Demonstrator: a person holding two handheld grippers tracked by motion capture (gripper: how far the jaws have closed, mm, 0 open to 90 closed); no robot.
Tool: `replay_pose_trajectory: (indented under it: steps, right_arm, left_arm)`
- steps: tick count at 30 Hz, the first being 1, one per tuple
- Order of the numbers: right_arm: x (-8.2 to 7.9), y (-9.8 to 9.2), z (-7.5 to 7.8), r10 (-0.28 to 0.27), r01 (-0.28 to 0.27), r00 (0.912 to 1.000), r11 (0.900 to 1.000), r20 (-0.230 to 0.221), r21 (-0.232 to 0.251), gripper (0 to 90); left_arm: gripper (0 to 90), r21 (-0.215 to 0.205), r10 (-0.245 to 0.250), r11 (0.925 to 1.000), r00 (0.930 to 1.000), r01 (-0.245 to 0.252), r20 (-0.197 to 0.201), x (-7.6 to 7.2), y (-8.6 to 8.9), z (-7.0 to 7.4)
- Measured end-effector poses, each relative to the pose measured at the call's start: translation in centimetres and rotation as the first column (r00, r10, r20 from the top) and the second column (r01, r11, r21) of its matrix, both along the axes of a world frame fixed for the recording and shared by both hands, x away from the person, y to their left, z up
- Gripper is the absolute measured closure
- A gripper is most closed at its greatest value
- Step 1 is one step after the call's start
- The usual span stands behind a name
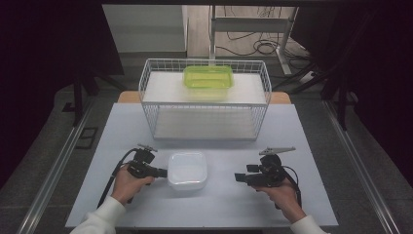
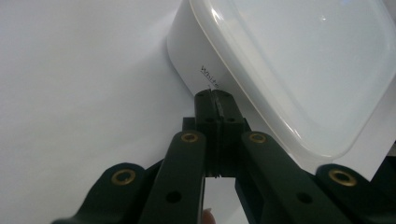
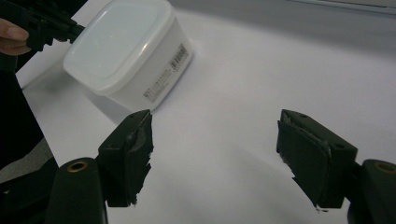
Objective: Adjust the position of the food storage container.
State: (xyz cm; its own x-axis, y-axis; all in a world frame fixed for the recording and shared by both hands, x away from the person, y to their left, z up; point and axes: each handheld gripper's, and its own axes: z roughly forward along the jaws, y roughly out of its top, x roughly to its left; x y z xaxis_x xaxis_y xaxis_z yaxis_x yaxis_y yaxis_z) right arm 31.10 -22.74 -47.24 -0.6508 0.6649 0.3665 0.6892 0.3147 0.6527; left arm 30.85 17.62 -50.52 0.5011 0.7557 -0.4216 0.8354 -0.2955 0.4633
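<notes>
A white lidded plastic container [image 1: 187, 169] stands on the pale table [image 1: 287, 131] near the front. My left gripper [image 1: 163, 172] lies at the container's left side with its jaws pressed together. In the left gripper view the container [image 2: 299, 60] is close ahead, and the left gripper [image 2: 215, 94] meets its side wall just under the lid rim, with nothing between the jaws. My right gripper [image 1: 237, 177] rests to the right of the container, apart from it, with its jaws wide open. In the right gripper view the right gripper [image 3: 217, 144] is empty and the container [image 3: 126, 51] lies beyond it.
A white wire rack [image 1: 146, 83] stands at the back of the table, with a green lidded container [image 1: 208, 78] on its upper shelf. Bare tabletop lies between the rack and both hands. The other hand's left gripper [image 3: 46, 25] shows at the top left of the right gripper view.
</notes>
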Motion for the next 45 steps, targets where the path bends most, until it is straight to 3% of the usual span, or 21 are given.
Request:
replay_pose_trajectory:
  steps: [5, 11, 20, 24, 28, 30, 32, 34, 39, 45]
  right_arm:
    - [0.0, 0.0, 0.1, 0.002, -0.002, 1.0000, 1.000, 0.002, 0.000, 27.1]
    - [-0.1, -0.1, 0.1, 0.005, -0.005, 1.0000, 1.000, 0.000, 0.000, 27.0]
    - [-0.1, 0.1, -0.1, 0.007, -0.007, 1.0000, 1.000, -0.001, -0.015, 26.8]
    - [-0.1, 0.0, 0.0, -0.006, 0.007, 0.9999, 1.000, 0.013, -0.014, 26.0]
    - [0.0, -0.2, 0.1, -0.020, 0.020, 0.9995, 1.000, 0.024, -0.007, 25.9]
    - [-0.1, -0.2, 0.1, -0.022, 0.022, 0.9994, 1.000, 0.026, -0.003, 25.9]
    - [-0.1, -0.3, 0.2, -0.028, 0.028, 0.9988, 1.000, 0.039, 0.009, 25.0]
    - [-0.1, -0.3, 0.3, -0.030, 0.029, 0.9986, 0.999, 0.044, 0.015, 24.2]
    - [-0.2, -0.3, 0.3, -0.026, 0.025, 0.9979, 0.999, 0.059, 0.019, 23.4]
    - [-0.2, -0.2, 0.2, -0.010, 0.009, 0.9981, 1.000, 0.062, 0.009, 22.8]
  left_arm:
    - [89.6, -0.043, 0.005, 0.9991, 0.9999, -0.006, -0.016, 0.8, -1.9, -0.2]
    - [89.7, -0.045, -0.005, 0.9990, 0.9995, 0.004, -0.031, 1.3, -2.6, -0.6]
    - [89.6, -0.068, 0.011, 0.9976, 0.9998, -0.012, -0.017, 0.9, -2.3, -0.3]
    - [89.3, -0.100, 0.079, 0.9920, 0.9966, -0.076, 0.025, 0.2, -1.3, 0.3]
    - [82.2, -0.114, 0.131, 0.9867, 0.9824, -0.116, 0.134, -0.8, -0.2, 1.9]
    - [75.8, -0.118, 0.141, 0.9853, 0.9784, -0.124, 0.151, -1.1, -0.1, 2.2]
    - [65.6, -0.109, 0.155, 0.9847, 0.9693, -0.137, 0.190, -1.6, 0.1, 3.0]
    - [50.2, -0.111, 0.176, 0.9815, 0.9642, -0.156, 0.199, -1.7, 0.2, 3.5]
    - [38.4, -0.138, 0.137, 0.9846, 0.9628, -0.107, 0.233, -2.3, 0.3, 3.9]
    - [32.4, -0.118, 0.141, 0.9867, 0.9512, -0.112, 0.274, -3.1, 0.4, 4.2]
